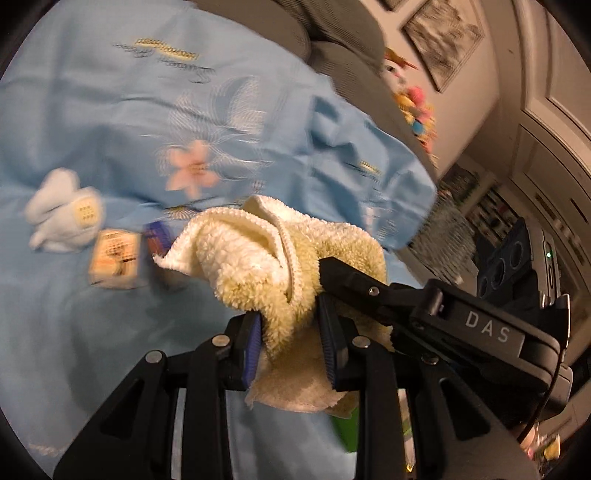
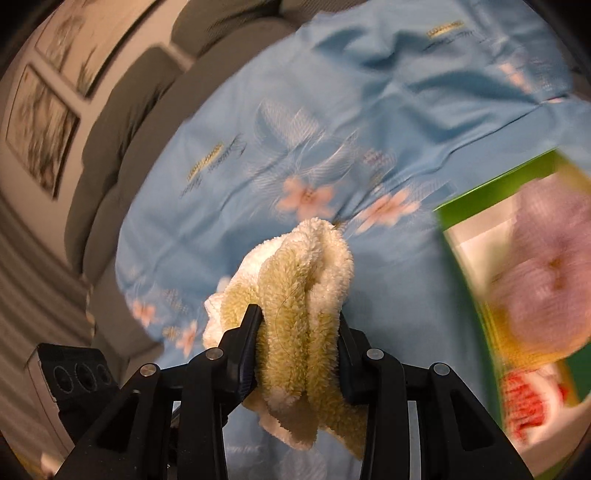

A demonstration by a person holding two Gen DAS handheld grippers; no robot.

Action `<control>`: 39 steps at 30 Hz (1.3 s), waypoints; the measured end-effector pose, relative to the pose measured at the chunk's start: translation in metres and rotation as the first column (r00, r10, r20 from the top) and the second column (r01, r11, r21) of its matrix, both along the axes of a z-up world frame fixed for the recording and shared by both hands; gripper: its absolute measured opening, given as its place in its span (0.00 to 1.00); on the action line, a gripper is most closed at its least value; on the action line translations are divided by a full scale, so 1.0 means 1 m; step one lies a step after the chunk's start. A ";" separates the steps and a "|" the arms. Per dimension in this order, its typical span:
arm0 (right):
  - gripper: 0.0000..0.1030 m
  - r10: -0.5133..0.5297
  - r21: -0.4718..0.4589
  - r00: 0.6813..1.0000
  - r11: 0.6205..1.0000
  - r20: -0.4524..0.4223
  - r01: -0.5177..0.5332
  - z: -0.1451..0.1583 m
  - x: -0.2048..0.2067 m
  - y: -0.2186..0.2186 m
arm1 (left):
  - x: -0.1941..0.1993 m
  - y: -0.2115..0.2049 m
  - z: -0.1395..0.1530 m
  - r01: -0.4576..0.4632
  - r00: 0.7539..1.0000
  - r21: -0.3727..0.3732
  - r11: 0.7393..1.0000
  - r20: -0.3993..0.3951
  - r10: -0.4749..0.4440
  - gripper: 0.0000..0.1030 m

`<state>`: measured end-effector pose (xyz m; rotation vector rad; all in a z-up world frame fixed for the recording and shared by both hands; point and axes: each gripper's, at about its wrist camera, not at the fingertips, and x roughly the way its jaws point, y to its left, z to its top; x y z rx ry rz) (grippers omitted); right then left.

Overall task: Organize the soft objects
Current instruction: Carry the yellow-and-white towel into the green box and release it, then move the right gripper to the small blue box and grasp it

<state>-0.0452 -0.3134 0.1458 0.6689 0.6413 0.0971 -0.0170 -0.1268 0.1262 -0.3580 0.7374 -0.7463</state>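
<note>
A fluffy cream and yellow cloth [image 1: 258, 258] is bunched up above the blue flowered bedspread [image 1: 110, 110]. My left gripper [image 1: 290, 325] is shut on the cloth. My right gripper [image 2: 297, 325] is shut on the same cloth [image 2: 306, 280], and its black body [image 1: 461, 325] reaches into the left wrist view from the right. A pale blue plush rabbit [image 1: 62, 210] lies on the bedspread at left. A green box [image 2: 491, 199] at right holds a pink soft object [image 2: 546, 273].
Two small cubes [image 1: 114, 262] lie on the bedspread next to the rabbit. A colourful plush toy [image 1: 410, 99] sits on the grey sofa [image 1: 343, 33] at the back. Framed pictures [image 2: 40, 129] hang on the wall. The bedspread [image 2: 332, 129] fills the right wrist view.
</note>
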 end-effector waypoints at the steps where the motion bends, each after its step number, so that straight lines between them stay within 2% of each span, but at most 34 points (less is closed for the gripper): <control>1: 0.37 -0.024 -0.003 1.000 1.000 0.008 0.024 0.001 -0.004 -0.009 | 0.001 -0.011 0.003 0.024 1.000 -0.001 1.000 0.006 -0.024 0.24; 4: 0.37 -0.106 0.015 0.994 0.994 0.027 0.105 0.001 -0.018 -0.038 | 0.000 -0.046 0.009 0.089 0.996 0.008 0.996 0.029 -0.089 0.24; 7: 0.37 -0.182 0.091 0.982 0.980 0.043 0.178 -0.005 -0.034 -0.071 | -0.003 -0.078 0.015 0.159 0.986 0.031 0.987 0.053 -0.160 0.24; 13: 0.37 -0.370 0.119 0.926 0.925 0.073 0.360 -0.006 -0.065 -0.118 | -0.003 -0.139 0.019 0.303 0.951 0.038 0.952 0.059 -0.305 0.24; 15: 0.37 -0.422 0.103 0.906 0.903 0.036 0.416 -0.013 -0.065 -0.132 | -0.003 -0.161 0.017 0.339 0.936 0.073 0.938 0.071 -0.344 0.24; 17: 0.37 -0.455 0.099 0.890 0.884 -0.037 0.456 -0.028 -0.059 -0.145 | 0.001 -0.180 0.006 0.360 0.930 0.114 0.926 0.035 -0.366 0.24; 21: 0.37 -0.462 0.135 0.871 0.864 -0.167 0.485 -0.064 -0.044 -0.169 | 0.017 -0.210 -0.026 0.360 0.933 0.188 0.914 -0.088 -0.349 0.26; 23: 0.37 -0.462 0.127 0.865 0.863 -0.194 0.489 -0.071 -0.036 -0.174 | 0.022 -0.216 -0.036 0.346 0.938 0.216 0.913 -0.112 -0.329 0.30; 25: 0.38 -0.469 0.091 0.856 0.863 -0.218 0.496 -0.074 -0.032 -0.172 | 0.024 -0.220 -0.040 0.330 0.943 0.245 0.912 -0.123 -0.309 0.29; 28: 0.38 -0.484 0.037 0.838 0.861 -0.250 0.508 -0.081 -0.024 -0.170 | 0.029 -0.228 -0.045 0.310 0.950 0.327 0.893 -0.140 -0.278 0.31; 32: 0.38 -0.485 0.040 0.836 0.859 -0.256 0.510 -0.086 -0.025 -0.172 | 0.033 -0.223 -0.057 0.295 0.953 0.325 0.898 -0.168 -0.252 0.34; 35: 0.38 -0.489 0.035 0.836 0.858 -0.250 0.512 -0.083 -0.027 -0.171 | 0.030 -0.219 -0.056 0.289 0.956 0.323 0.901 -0.154 -0.251 0.37; 37: 0.44 -0.495 0.035 0.838 0.856 -0.231 0.515 -0.077 -0.031 -0.169 | 0.026 -0.214 -0.050 0.285 0.958 0.315 0.906 -0.139 -0.253 0.46; 38: 0.52 -0.503 0.026 0.835 0.853 -0.222 0.521 -0.072 -0.034 -0.167 | 0.023 -0.209 -0.045 0.279 0.960 0.308 0.910 -0.124 -0.252 0.48; 39: 0.66 -0.517 0.006 0.829 0.847 -0.214 0.531 -0.066 -0.037 -0.164 | 0.021 -0.204 -0.041 0.270 0.963 0.301 0.914 -0.110 -0.248 0.53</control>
